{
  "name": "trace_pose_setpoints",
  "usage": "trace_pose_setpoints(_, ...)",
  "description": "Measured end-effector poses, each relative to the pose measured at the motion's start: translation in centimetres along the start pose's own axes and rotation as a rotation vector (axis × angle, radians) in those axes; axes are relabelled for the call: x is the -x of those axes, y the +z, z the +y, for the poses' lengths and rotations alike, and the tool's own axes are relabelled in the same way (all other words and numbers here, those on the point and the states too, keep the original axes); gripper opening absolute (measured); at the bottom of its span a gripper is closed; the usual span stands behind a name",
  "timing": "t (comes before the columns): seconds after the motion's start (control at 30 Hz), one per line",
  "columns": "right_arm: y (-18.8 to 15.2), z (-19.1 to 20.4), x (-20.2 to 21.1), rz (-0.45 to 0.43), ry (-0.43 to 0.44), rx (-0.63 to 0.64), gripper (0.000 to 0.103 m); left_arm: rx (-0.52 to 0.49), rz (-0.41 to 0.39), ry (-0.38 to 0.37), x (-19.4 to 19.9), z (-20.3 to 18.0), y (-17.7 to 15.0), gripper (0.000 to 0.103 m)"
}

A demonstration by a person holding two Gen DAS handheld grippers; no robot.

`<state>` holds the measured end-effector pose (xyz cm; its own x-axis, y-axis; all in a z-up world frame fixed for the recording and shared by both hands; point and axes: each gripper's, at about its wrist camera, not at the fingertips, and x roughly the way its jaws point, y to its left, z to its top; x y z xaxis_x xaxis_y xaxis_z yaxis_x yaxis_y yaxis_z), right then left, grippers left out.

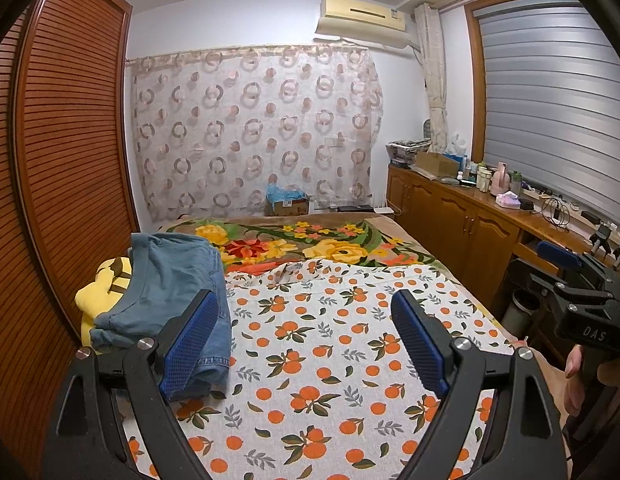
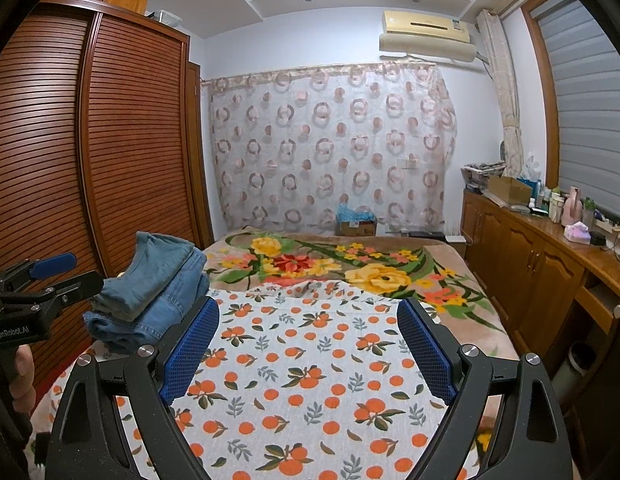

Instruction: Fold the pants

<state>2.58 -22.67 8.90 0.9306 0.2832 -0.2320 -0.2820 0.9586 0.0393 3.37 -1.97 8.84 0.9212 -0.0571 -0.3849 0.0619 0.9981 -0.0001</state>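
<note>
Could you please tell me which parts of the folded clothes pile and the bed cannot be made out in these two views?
- Left wrist view: the left gripper has a finger covering the jeans pile's near corner.
- Same view: the yellow garment is mostly buried under the jeans.
- Right wrist view: the right gripper frame hides the orange-print sheet's near edge.

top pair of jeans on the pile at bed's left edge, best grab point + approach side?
Judgement call: take the top jeans at their near hanging folded edge, coming from the bed's open middle with the left gripper, jaws open. The stack leans toward the wardrobe and sits on a yellow garment, so that side is cramped; the near edge overhangs, giving a lip to pinch.
</note>
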Motion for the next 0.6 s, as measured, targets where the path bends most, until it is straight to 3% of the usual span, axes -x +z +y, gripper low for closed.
trace_pose_setpoints(0.6, -0.04, -0.27, -0.20, 0.002, 0.003, 0.000, 0.092, 0.001, -0.001, -0.001, 0.01, 0.08, 0.02, 0.089)
